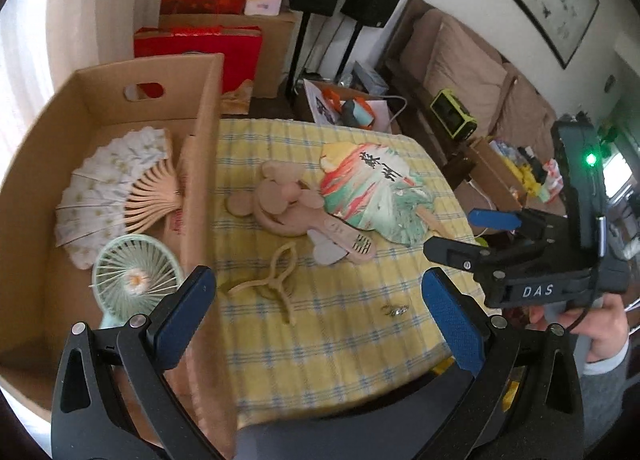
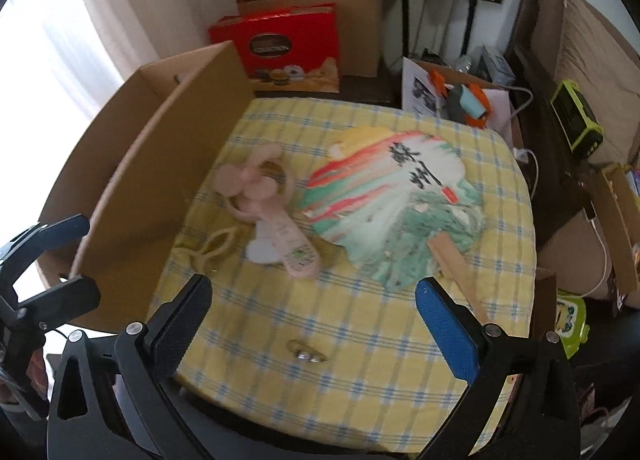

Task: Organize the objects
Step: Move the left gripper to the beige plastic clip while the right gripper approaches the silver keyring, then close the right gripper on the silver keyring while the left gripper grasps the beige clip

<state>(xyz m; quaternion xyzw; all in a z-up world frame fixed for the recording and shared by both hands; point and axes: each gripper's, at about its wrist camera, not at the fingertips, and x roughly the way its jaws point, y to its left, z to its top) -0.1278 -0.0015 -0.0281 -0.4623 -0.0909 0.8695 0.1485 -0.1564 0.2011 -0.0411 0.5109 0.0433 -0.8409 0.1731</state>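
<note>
I hold both hand-held grippers, left [image 1: 320, 312] and right [image 2: 314, 324], jaws apart and empty, above the worktop [image 2: 360, 340]; painted fan [image 2: 392, 211] ahead, cardboard box [image 1: 48, 163] left.

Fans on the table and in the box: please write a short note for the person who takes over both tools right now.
Left tool: open, empty, above the table's near edge.
Right tool: open, empty, above the yellow checked cloth.
In the cardboard box: white folding fan and mint electric fan.
On the cloth: pink handheld fan, painted paddle fan, beige strap, small metal piece.
Done: two fans boxed.
Left: probably the pink fan and paddle fan go in next, then the small items.
</note>
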